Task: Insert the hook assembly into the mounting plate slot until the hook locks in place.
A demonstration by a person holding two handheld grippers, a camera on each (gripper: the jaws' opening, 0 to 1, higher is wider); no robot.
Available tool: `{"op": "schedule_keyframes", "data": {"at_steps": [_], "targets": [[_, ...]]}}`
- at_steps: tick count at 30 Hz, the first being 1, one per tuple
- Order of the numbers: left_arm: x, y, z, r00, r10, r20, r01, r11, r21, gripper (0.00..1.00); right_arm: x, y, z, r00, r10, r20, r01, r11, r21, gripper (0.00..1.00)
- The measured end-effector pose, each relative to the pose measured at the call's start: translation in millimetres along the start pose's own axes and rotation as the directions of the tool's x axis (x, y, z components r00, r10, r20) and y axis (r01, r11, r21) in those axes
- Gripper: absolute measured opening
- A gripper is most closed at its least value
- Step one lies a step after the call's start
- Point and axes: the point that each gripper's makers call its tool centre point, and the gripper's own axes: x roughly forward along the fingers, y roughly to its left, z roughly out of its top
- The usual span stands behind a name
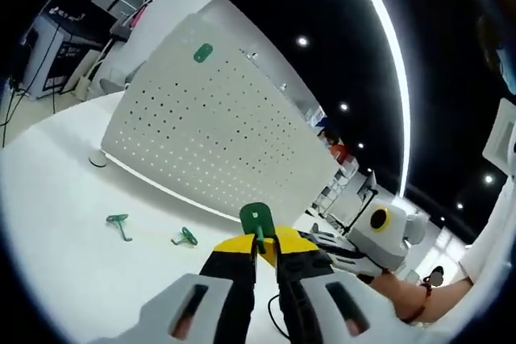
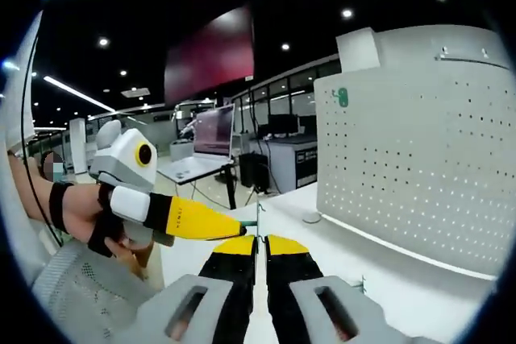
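Left gripper pinches a green hook before the pegboard; right gripper closed, empty.

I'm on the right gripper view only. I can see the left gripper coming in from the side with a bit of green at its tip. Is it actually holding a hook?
Observer: Yes. The left gripper is shut on a green hook, whose flat head stands above the jaws.
Operator: Any other hooks lying around that I can't see?
Observer: Two. A loose hook and a second loose hook lie on the white table, in front of the pegboard.
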Motion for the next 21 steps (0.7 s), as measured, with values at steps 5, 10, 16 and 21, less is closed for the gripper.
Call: {"op": "schedule_keyframes", "data": {"at_steps": [5, 10, 16, 21], "targets": [[0.5, 0.4, -0.6, 1.0, 0.0, -0.002, 0.0, 1.0, -0.029, 0.04, -1.2, 1.9, 2.1, 1.0, 0.003, 0.013, -0.003, 1.0, -0.005, 0.02], [0.6, 0.1, -1.4, 1.0, 0.004, -0.005, -0.004, 1.0, -0.002, 0.03, -1.8, 1.9, 1.3, 1.0, 0.009, 0.012, -0.009, 1.0, -0.01, 0.03], [3.2, -3.1, 1.3, 1.0, 0.018, -0.006, -0.017, 0.998, 0.062, 0.02, -2.1, -0.4, 4.0, 1.0, 0.006, 0.008, -0.005, 1.0, -0.029, 0.04], [5.2, -3.6, 4.3, 1.0, 0.02, -0.001, -0.02, 0.997, 0.077, 0.02, -4.8, -0.5, 6.5, 1.0, 0.006, 0.016, -0.006, 1.0, -0.03, 0.07]]}}
